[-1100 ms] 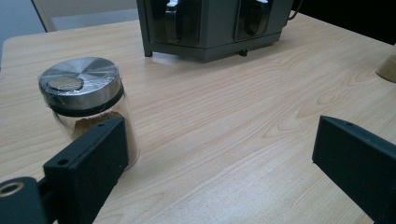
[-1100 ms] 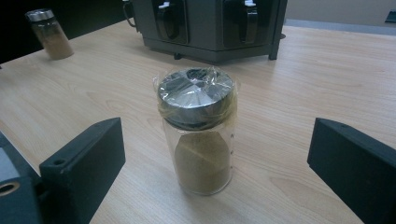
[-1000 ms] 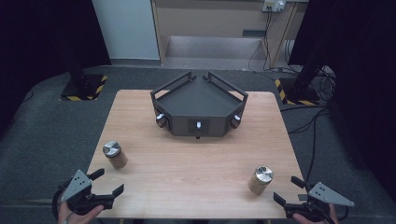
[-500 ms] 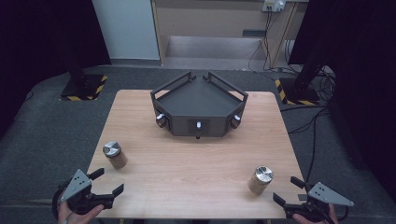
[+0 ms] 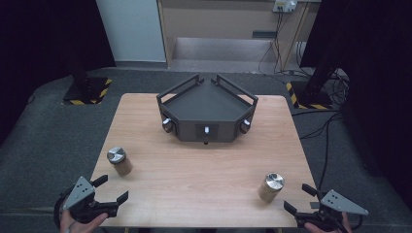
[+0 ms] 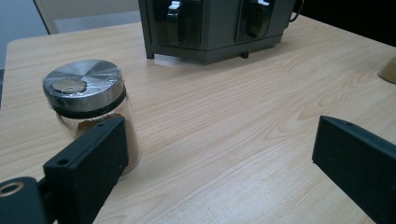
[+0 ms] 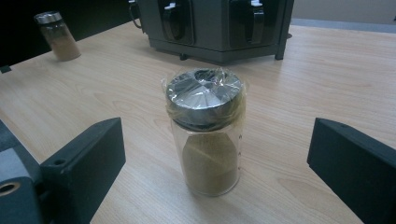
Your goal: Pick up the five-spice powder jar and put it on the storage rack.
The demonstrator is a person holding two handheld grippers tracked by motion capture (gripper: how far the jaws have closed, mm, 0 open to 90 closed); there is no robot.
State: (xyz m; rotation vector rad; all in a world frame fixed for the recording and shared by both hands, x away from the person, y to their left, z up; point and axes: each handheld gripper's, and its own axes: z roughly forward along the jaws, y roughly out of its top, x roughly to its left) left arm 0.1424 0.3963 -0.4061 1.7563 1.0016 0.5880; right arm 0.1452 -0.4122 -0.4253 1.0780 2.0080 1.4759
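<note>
Two glass spice jars with steel lids stand on the wooden table (image 5: 204, 170). The left jar (image 5: 119, 160) (image 6: 91, 109) holds brown powder and sits just beyond the left jaw of my left gripper (image 5: 112, 190) (image 6: 219, 163), which is open and empty near the table's front left corner. The right jar (image 5: 271, 187) (image 7: 206, 130), its lid wrapped in clear film, stands upright ahead of my right gripper (image 5: 300, 199) (image 7: 217, 172), between the lines of its wide-open jaws but beyond their tips. The left jar (image 7: 57, 35) also shows far off in the right gripper view.
A dark grey angular rack (image 5: 206, 110) (image 6: 212, 25) (image 7: 215, 25) with dispenser knobs on its front sits at the table's far middle. Bare wood lies between the jars. Dark floor, cables (image 5: 325, 131) and stand bases (image 5: 85, 90) surround the table.
</note>
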